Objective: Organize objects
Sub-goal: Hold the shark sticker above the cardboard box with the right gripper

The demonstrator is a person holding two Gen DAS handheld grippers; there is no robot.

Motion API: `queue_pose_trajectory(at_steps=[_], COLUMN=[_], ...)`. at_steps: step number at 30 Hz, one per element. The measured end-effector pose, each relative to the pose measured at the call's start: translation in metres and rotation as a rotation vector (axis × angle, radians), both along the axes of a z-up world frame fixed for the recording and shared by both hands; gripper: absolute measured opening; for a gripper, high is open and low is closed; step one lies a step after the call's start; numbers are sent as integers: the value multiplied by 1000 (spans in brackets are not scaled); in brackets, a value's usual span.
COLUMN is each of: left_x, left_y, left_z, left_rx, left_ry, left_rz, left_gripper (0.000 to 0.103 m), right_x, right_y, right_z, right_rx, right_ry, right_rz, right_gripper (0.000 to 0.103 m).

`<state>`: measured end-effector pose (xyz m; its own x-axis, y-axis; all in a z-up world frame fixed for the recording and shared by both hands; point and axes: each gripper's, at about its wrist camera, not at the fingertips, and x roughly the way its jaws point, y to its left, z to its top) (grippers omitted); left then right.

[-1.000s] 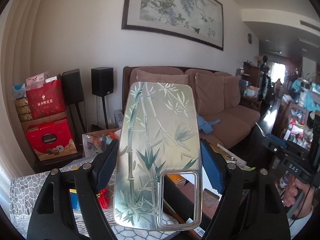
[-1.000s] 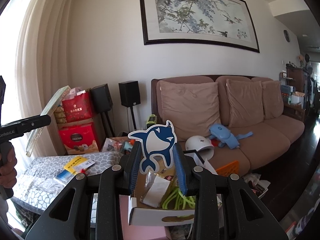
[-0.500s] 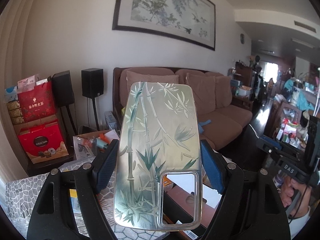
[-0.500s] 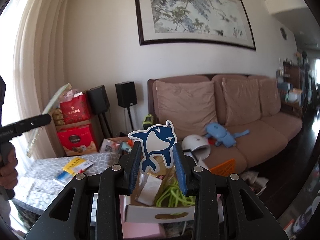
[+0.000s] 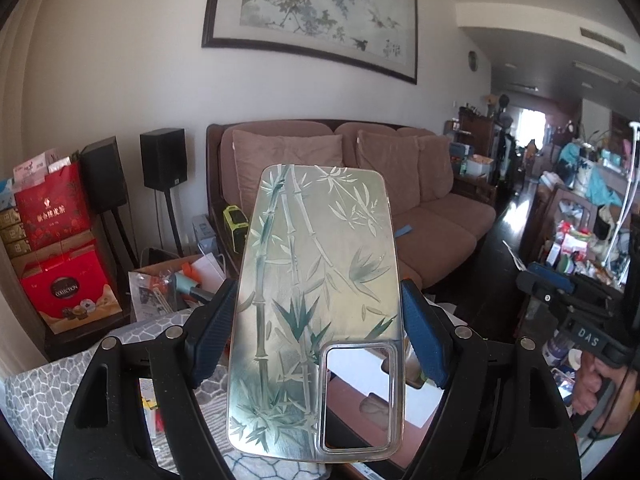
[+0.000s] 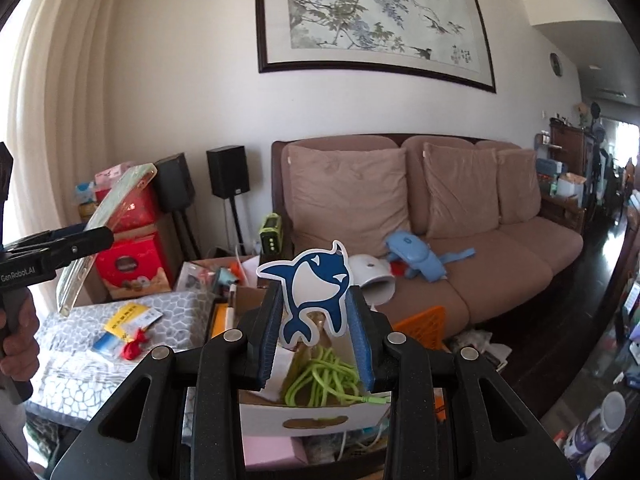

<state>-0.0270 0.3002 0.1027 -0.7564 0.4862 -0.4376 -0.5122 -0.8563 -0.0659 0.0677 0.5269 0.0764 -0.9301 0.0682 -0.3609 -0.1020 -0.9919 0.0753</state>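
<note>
Shifted sideways against the brown sofa (image 5: 436,224) since the earlier frame, the bamboo-print phone case (image 5: 316,312) is clamped upright in the left gripper (image 5: 318,336), while a blue shark cutout (image 6: 314,288) is pinched by the right gripper (image 6: 316,334) above a cardboard box (image 6: 312,416).

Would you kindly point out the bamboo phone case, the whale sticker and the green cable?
bamboo phone case (image 5: 316,300), left wrist view, middle of its printed back.
whale sticker (image 6: 314,284), right wrist view, white belly.
green cable (image 6: 320,380), right wrist view, coiled bundle in the box.

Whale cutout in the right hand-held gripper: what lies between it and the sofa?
In the right wrist view: a white dome-shaped device lies between the whale cutout and the sofa.
</note>
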Motion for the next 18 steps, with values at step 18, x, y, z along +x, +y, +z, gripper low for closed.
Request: queue_pose_trajectory(at_steps=[18], left_x=[-9], left_y=[12], left_z=[-9], left_rx=[-16], left_ry=[-18], left_rz=[-12], left_gripper=[76], right_x=[-14], right_y=[23], right_z=[-18], right_rx=[-56], right_ry=[-43], right_rz=[0], right_gripper=[32])
